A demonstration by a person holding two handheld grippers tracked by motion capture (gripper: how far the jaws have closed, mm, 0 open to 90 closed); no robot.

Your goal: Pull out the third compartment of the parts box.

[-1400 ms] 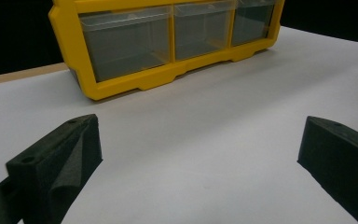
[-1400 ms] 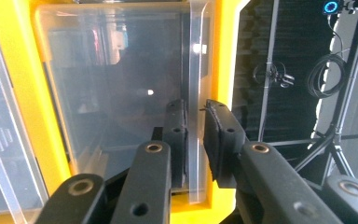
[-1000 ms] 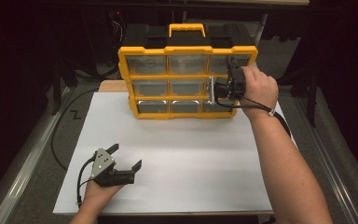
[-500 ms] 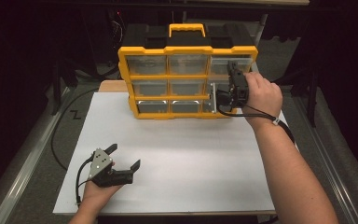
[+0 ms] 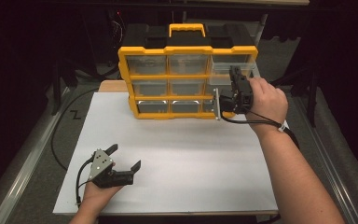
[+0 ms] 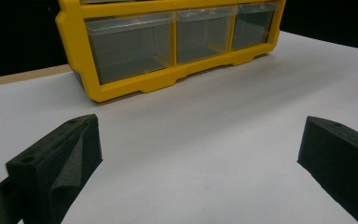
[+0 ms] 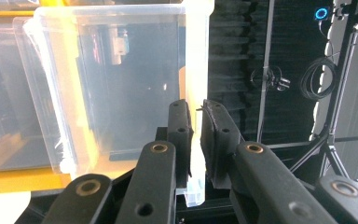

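Note:
A yellow organiser (image 5: 186,50) with clear drawers stands upright at the back of the white table (image 5: 182,158). Its top right drawer (image 5: 223,70) is slid partly out of the frame. My right gripper (image 5: 236,79) is shut on that drawer's front wall. In the right gripper view the clear drawer (image 7: 121,79) looks empty, and the right gripper (image 7: 196,126) pinches its thin front lip between both pads. My left gripper (image 5: 126,157) rests open on the table near the front left, nothing between its jaws. From the left gripper (image 6: 200,154) the organiser's bottom row (image 6: 135,88) lies ahead, well apart.
A black case with a yellow handle (image 5: 186,29) sits behind the organiser. A cable (image 5: 60,135) runs along the table's left side. A wooden board corner (image 5: 112,86) shows at the organiser's left. Tripods and cables (image 7: 317,79) stand in the dark beyond.
My right hand has drawn back toward the person and to the right, and the top right drawer has slid out of the organiser with it. The left gripper has stayed still.

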